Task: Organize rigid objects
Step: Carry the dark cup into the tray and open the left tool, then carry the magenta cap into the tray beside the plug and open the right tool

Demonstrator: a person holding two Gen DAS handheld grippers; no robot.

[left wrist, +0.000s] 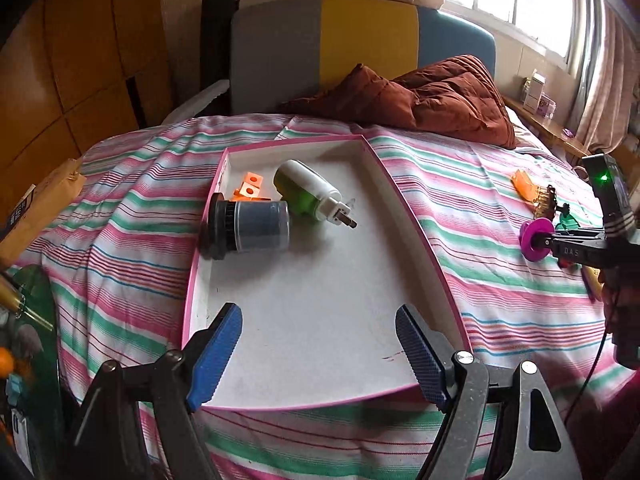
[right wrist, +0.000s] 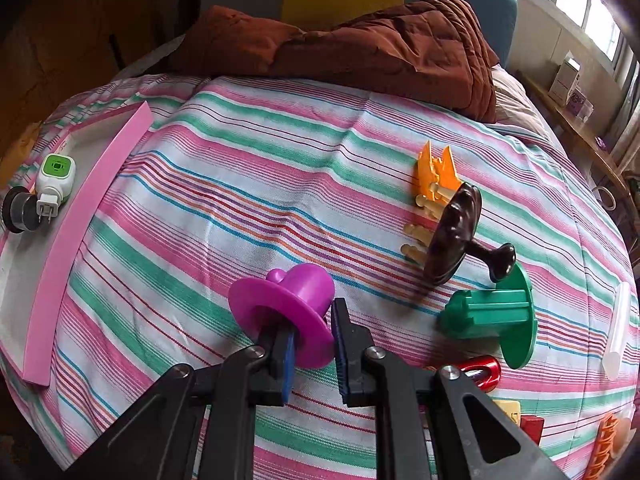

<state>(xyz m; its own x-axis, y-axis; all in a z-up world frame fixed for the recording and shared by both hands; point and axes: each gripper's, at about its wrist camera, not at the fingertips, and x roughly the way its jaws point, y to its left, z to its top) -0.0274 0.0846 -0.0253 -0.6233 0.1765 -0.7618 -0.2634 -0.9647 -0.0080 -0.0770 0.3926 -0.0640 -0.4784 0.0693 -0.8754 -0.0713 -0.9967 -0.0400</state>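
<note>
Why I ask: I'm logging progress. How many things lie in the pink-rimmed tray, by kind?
Green-and-white plastic plug-in device: 1
Grey cylindrical jar with black lid: 1
Orange plastic blocks with holes: 2 seen; the jar may hide more
Total: 4 seen

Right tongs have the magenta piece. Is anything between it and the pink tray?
Nothing visible blocks it. The right tongs grip the magenta flanged piece by its rim, and only bare striped bedspread lies between it and the pink tray. The tray's near floor is free; the left tongs hover open there.
</note>
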